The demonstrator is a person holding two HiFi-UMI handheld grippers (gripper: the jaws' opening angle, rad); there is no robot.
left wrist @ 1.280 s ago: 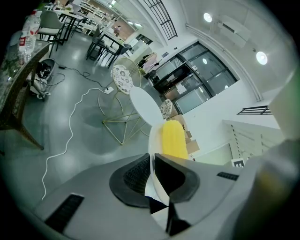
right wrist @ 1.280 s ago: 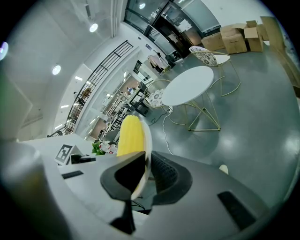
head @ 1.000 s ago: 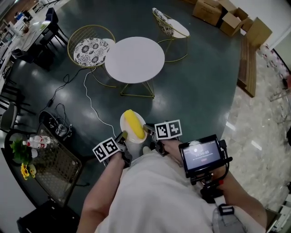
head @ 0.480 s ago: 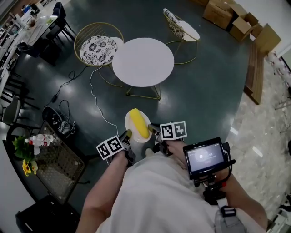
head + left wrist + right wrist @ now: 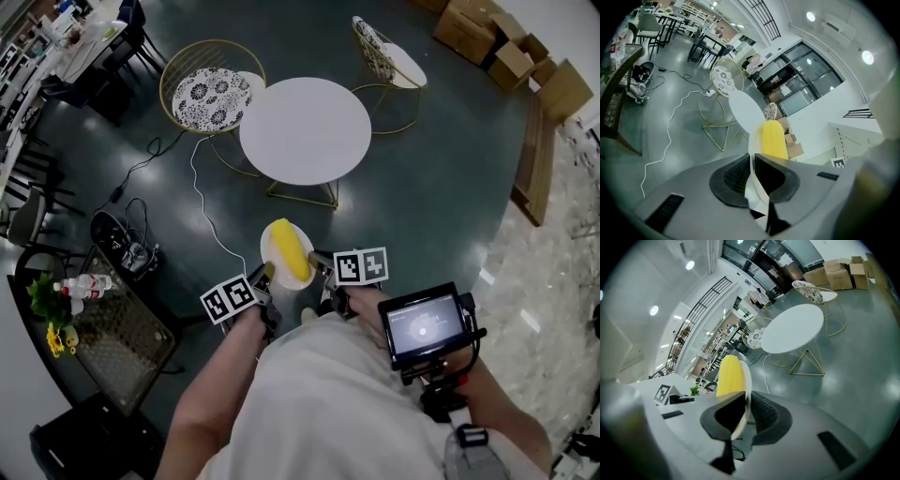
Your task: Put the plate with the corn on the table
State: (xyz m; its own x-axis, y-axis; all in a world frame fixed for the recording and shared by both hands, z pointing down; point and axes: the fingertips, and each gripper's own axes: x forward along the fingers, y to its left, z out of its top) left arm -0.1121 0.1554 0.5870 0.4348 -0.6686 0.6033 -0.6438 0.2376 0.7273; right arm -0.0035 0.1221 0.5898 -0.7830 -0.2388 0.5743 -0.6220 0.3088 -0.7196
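Dark green floor underfoot; carry step judged in hand. Plate rim clamped from both sides: left gripper [image 5: 752, 171] jaws closed on near-left edge, right gripper [image 5: 746, 416] jaws closed on near-right edge. Plate [image 5: 267, 246] held between fingertips, corn [image 5: 289, 251] laid across it just beyond. Round white table [image 5: 305, 129] well ahead. Next: table to be approached, plate lowered flat onto top, both grips released together.

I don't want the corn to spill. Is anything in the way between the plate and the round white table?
Nothing visible. Left gripper and right gripper clamp the plate with the corn above bare floor, and the table ahead has a bare top. The white cable lies on the floor, off to the left.
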